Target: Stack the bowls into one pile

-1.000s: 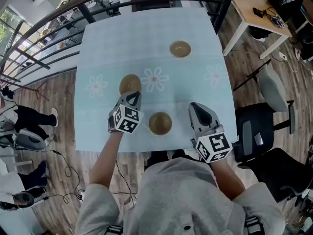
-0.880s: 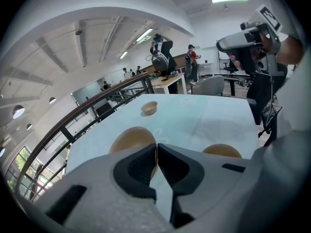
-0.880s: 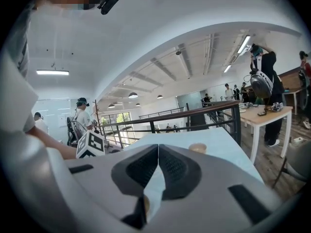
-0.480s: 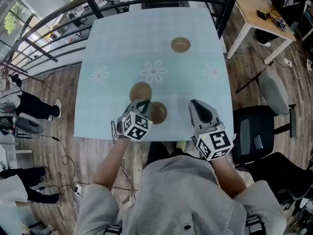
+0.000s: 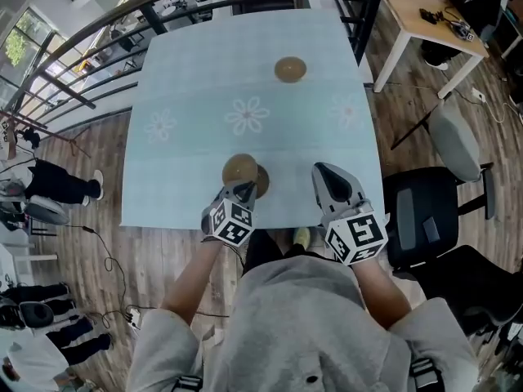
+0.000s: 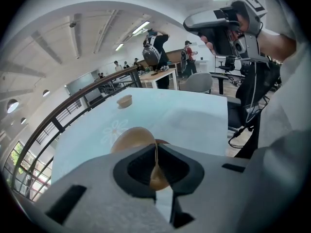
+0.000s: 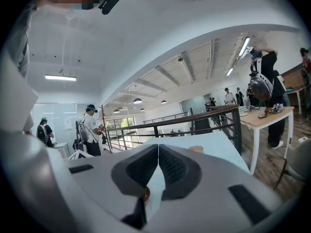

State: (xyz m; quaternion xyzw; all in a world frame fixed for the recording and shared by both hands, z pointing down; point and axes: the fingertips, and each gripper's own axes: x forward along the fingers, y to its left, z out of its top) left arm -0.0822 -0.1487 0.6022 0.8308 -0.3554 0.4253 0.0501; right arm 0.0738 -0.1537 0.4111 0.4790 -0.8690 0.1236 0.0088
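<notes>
Had the left tool (image 5: pixel 243 191) clamped on the thin rim of one brown bowl (image 5: pixel 239 170), carried tilted just ahead of its tip. Found a second bowl (image 5: pixel 260 180) just below and a little right of that tip, near the close edge of the bench (image 5: pixel 180 96) — overlapping the carried one in the head view, though could not tell whether touching or already nested. Had the right tool (image 5: pixel 327 176) pressed closed with nothing between its pads, off to the right of the pair and apart from them. Saw the third bowl (image 5: pixel 289 69) sitting alone far ahead of both tools, toward the bench's far edge.

Judged the job at roughly its first joining, with the gripped bowl not yet released onto the second and the distant one not yet fetched — so most of the stacking remained.

Read no brand, label or lettering anywhere; made out only black-and-white square markers on the tool cubes and pale flower prints on the bench cloth.
</notes>
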